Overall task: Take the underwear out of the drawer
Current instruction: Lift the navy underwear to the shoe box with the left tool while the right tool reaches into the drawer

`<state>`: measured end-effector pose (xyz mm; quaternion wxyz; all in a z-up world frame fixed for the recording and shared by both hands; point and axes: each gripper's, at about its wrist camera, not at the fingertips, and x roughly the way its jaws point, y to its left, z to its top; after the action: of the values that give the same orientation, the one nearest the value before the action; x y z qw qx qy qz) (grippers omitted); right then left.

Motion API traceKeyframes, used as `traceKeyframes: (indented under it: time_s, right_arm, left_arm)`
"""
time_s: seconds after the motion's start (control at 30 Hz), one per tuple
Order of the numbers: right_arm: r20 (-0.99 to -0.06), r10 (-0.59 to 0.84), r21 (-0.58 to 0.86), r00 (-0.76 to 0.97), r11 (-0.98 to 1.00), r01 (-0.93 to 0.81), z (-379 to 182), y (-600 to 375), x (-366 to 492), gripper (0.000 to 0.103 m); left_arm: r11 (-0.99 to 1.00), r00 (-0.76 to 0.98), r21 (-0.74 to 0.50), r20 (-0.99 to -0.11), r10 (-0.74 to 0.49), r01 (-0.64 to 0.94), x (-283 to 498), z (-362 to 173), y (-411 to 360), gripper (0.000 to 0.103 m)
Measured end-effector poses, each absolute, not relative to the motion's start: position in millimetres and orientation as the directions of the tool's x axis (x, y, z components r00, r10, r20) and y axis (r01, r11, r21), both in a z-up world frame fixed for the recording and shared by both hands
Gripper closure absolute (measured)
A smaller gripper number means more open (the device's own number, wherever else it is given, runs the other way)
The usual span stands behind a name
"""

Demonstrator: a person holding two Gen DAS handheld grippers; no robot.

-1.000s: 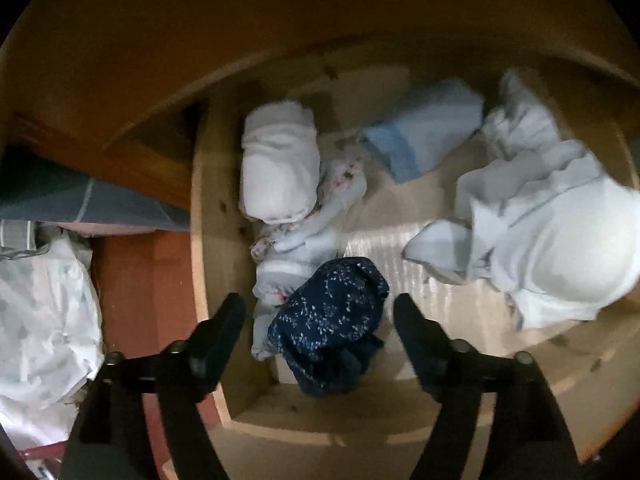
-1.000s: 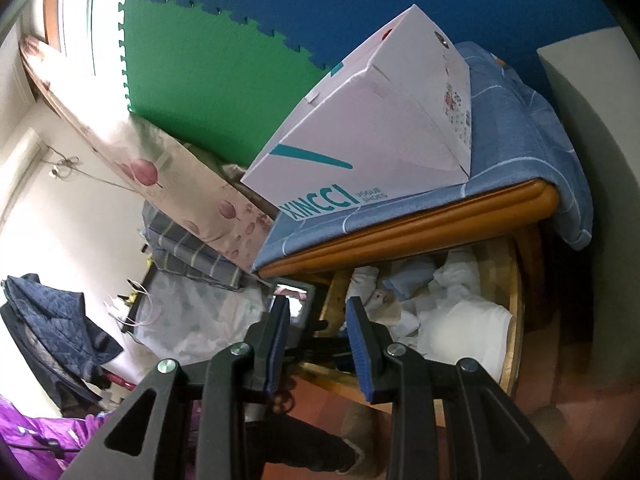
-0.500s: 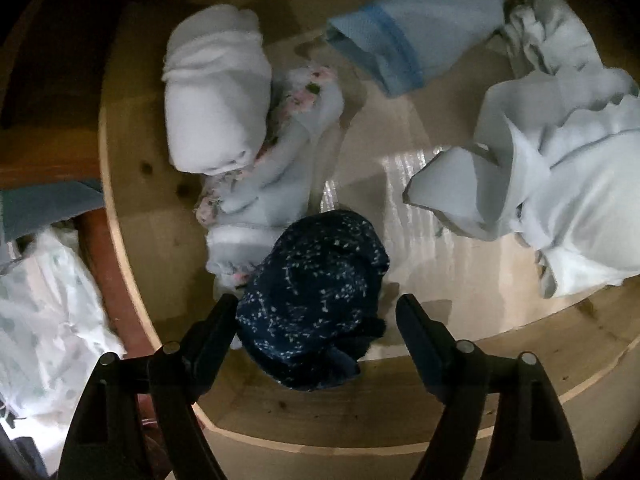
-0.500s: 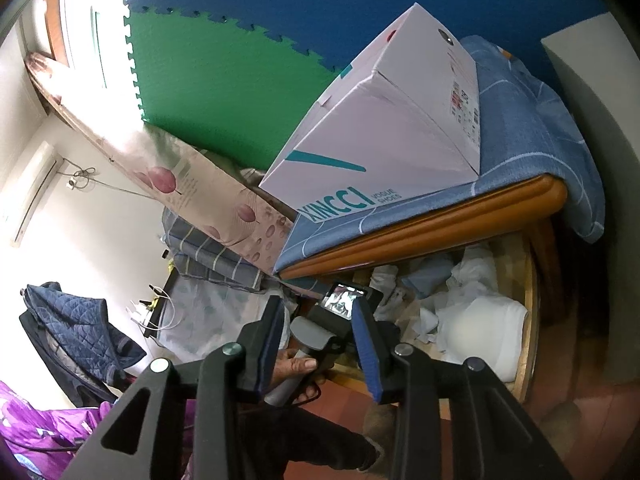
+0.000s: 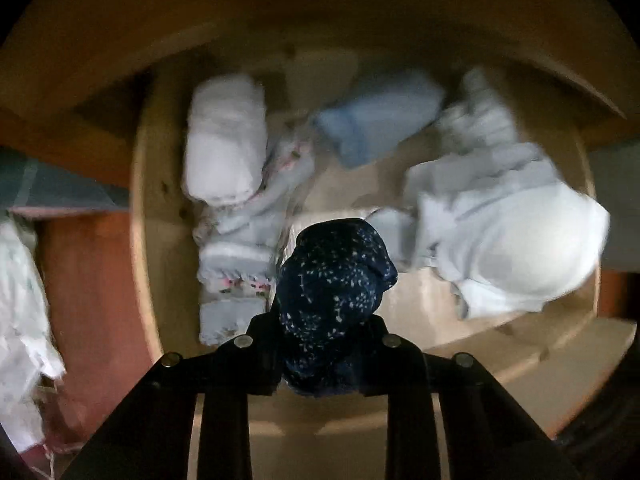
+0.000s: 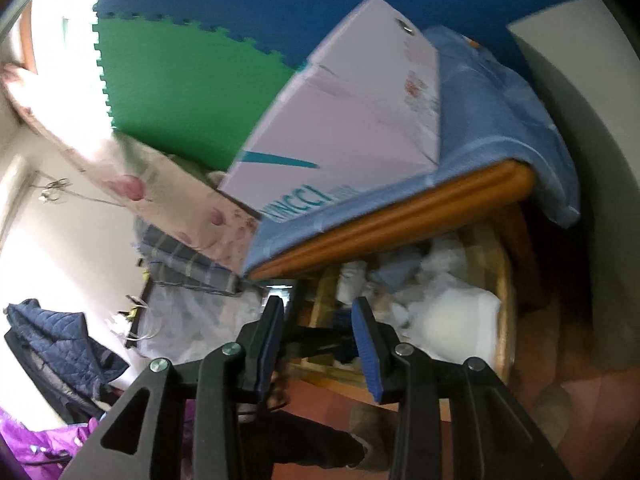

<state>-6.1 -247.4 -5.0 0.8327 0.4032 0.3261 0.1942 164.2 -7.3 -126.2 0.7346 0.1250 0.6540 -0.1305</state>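
In the left wrist view my left gripper [image 5: 320,344] is shut on the dark blue speckled underwear [image 5: 332,280] and holds it above the open wooden drawer [image 5: 144,208]. The bundle hides the fingertips. Still lying in the drawer are a white roll [image 5: 224,140], a floral piece [image 5: 240,264], a light blue piece [image 5: 376,124] and a white heap [image 5: 504,232]. My right gripper [image 6: 320,344] is open and empty, held back from the drawer [image 6: 502,320], which shows in the right wrist view under the bed edge.
A white box [image 6: 352,128] lies on the blue-sheeted bed [image 6: 500,120] above the drawer. A floral pillow [image 6: 120,168] and green foam mat [image 6: 180,96] are at the left. A dark jacket [image 6: 56,344] hangs at the far left. The floor is red tile [image 5: 88,280].
My left gripper has closed on the dark blue underwear and lifted it back from the drawer floor. The right gripper has stayed open and shifted slightly.
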Motion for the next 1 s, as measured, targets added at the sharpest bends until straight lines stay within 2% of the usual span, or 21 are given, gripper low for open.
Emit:
traceKeyframes:
  time_s: [0.1, 0.27, 0.37, 0.57, 0.63, 0.7, 0.8, 1.0]
  right_arm:
    - [-0.443, 0.58, 0.79, 0.684, 0.613, -0.009, -15, -247, 1, 0.066]
    - [-0.59, 0.58, 0.702, 0.561, 0.712, 0.002, -28, -220, 18, 0.066]
    - [-0.727, 0.522, 0.561, 0.446, 0.826, -0.052, -37, -191, 37, 0.063]
    - [-0.872, 0.363, 0.312, 0.328, 0.929, -0.199, -61, -161, 73, 0.06]
    - [-0.89, 0.329, 0.247, 0.315, 0.93, -0.273, -67, -153, 82, 0.06]
    - [-0.91, 0.265, 0.161, 0.319, 0.934, -0.319, -76, -148, 89, 0.052]
    - [-0.929, 0.175, 0.051, 0.325, 0.933, -0.357, -92, -142, 100, 0.052]
    - [-0.935, 0.145, 0.026, 0.323, 0.938, -0.345, -106, -150, 117, 0.05]
  left_arm:
    - [0.933, 0.144, -0.033, -0.986, -0.09, 0.357, 148, -103, -8, 0.079]
    - [0.929, 0.244, -0.095, -0.951, -0.191, 0.357, 123, -56, -3, 0.079]
    - [0.921, 0.295, -0.13, -0.922, -0.249, 0.368, 115, -32, 4, 0.079]
    - [0.909, 0.37, -0.163, -0.875, -0.313, 0.384, 105, -12, 9, 0.079]
    - [0.906, 0.366, -0.178, -0.872, -0.326, 0.384, 104, -13, 9, 0.079]
    - [0.9, 0.364, -0.189, -0.867, -0.341, 0.392, 103, -12, 10, 0.079]
    - [0.896, 0.369, -0.191, -0.861, -0.349, 0.401, 102, -13, 11, 0.078]
    - [0.892, 0.357, -0.23, -0.855, -0.377, 0.39, 104, -14, 15, 0.078]
